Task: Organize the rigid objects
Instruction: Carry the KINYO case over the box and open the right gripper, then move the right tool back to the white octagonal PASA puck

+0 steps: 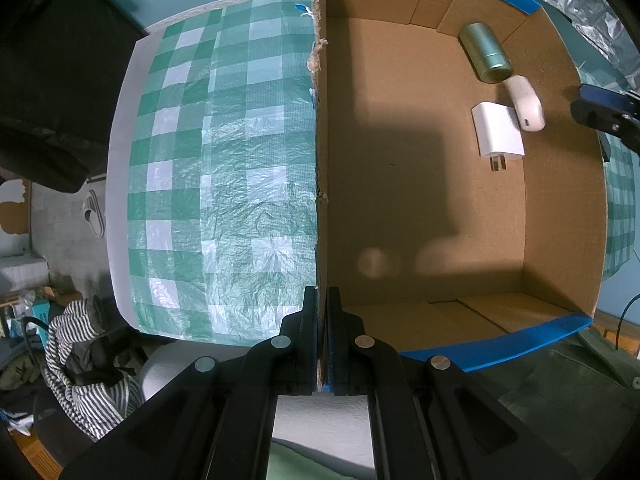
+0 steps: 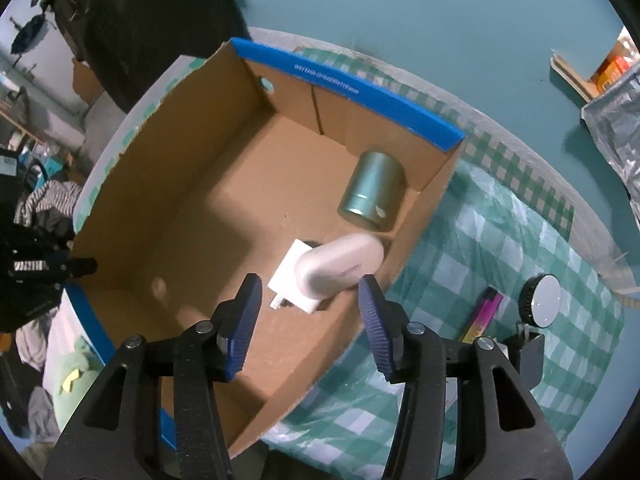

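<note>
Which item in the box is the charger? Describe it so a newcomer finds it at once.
Look in the open cardboard box, at the side where three items cluster. The charger lies on the floor beside a green tin and a rounded white case. It alone is flat, square-edged and has metal prongs.

A table (image 1: 120, 152) covered with a green-and-white checked cloth (image 1: 224, 152) carries everything. A cardboard box (image 2: 120, 184) sits directly on the cloth, under both grippers; the cloth shows bare to the left of the left gripper. To the right of the right gripper, outside the box, a slim multicoloured lighter (image 2: 482, 314) lies on the cloth, and just right of it stands a round timer (image 2: 540, 306). A crinkled plastic bag (image 2: 616, 120) lies farther off, beyond them.
</note>
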`<state>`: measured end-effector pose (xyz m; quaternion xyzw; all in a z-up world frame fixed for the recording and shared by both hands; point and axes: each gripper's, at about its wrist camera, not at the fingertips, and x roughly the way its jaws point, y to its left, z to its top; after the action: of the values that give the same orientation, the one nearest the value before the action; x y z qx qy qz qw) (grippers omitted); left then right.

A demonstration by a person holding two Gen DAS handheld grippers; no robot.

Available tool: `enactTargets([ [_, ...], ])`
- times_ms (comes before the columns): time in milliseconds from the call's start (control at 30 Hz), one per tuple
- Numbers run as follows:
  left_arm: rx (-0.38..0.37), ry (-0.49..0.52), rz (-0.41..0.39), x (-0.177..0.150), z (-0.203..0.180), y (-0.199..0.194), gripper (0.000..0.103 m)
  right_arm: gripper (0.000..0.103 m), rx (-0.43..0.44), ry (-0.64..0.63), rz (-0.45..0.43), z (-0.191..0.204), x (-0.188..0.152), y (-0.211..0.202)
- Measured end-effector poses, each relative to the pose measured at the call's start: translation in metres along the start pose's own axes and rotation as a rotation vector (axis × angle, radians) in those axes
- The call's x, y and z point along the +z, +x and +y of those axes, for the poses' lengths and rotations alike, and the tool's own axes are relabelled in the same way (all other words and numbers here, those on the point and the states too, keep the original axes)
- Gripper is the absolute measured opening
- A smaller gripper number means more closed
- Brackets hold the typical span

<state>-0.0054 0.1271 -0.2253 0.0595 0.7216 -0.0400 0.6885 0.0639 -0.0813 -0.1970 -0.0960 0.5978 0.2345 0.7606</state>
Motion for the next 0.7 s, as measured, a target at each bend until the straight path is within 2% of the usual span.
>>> enactTargets([
  [200, -0.002, -0.002, -0.001, 0.001, 0.000, -0.001, 0.004, 0.051, 0.013, 0.028, -0.029, -0.006, -0.002, -0.018],
  [333, -0.002, -0.003, -0.002, -0.001, 0.000, -0.001, 0.004, 0.061, 0.005, 0.054, -0.050, -0.014, -0.006, -0.032],
  [533, -0.003, -0.004, -0.002, -0.001, -0.001, -0.001, 0.004, 0.061, -0.019, 0.124, -0.063, -0.040, -0.015, -0.048],
  [700, -0.003, -0.003, -0.003, -0.001, -0.001, -0.002, 0.004, 0.061, -0.049, 0.206, -0.038, -0.070, -0.027, -0.050],
])
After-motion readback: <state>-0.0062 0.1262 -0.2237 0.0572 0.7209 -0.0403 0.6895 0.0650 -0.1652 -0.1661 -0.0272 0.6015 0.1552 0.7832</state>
